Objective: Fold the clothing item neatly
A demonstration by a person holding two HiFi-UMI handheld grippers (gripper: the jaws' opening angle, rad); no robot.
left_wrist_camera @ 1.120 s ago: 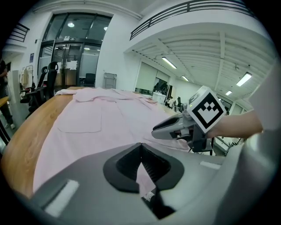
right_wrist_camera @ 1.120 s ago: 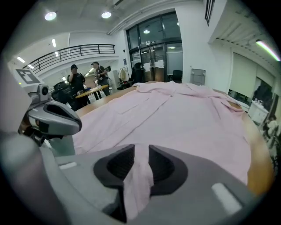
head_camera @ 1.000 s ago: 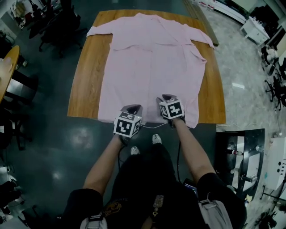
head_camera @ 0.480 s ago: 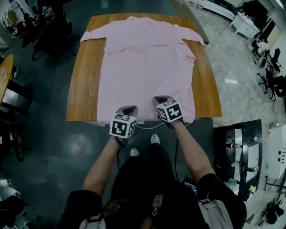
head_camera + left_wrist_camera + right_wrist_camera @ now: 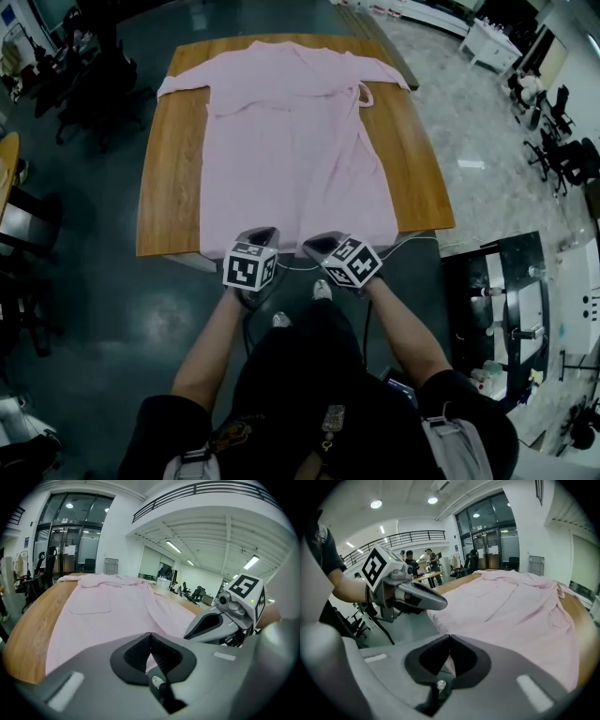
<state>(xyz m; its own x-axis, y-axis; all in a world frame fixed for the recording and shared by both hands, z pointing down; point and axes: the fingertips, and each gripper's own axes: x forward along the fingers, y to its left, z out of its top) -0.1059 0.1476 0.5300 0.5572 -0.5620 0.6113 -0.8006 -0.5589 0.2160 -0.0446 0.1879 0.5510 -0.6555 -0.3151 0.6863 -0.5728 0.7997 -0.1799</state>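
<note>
At the near edge of the desk [image 5: 169, 202], the left hand-held gripper [image 5: 262, 232] and the right hand-held gripper [image 5: 315, 244] sit close together, each with its jaws pinched on the hem of the pink garment [image 5: 286, 150]. Beyond them the garment lies spread flat along the wooden top, collar at the far edge, one sleeve reaching toward the far left corner.

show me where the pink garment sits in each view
Head view: the pink long-sleeved cloth garment lies spread out, upper centre.
Left gripper view: the garment fills centre left, beyond the jaws.
Right gripper view: the garment fills centre and right.
Shared landmark: the brown wooden table under it.
</note>
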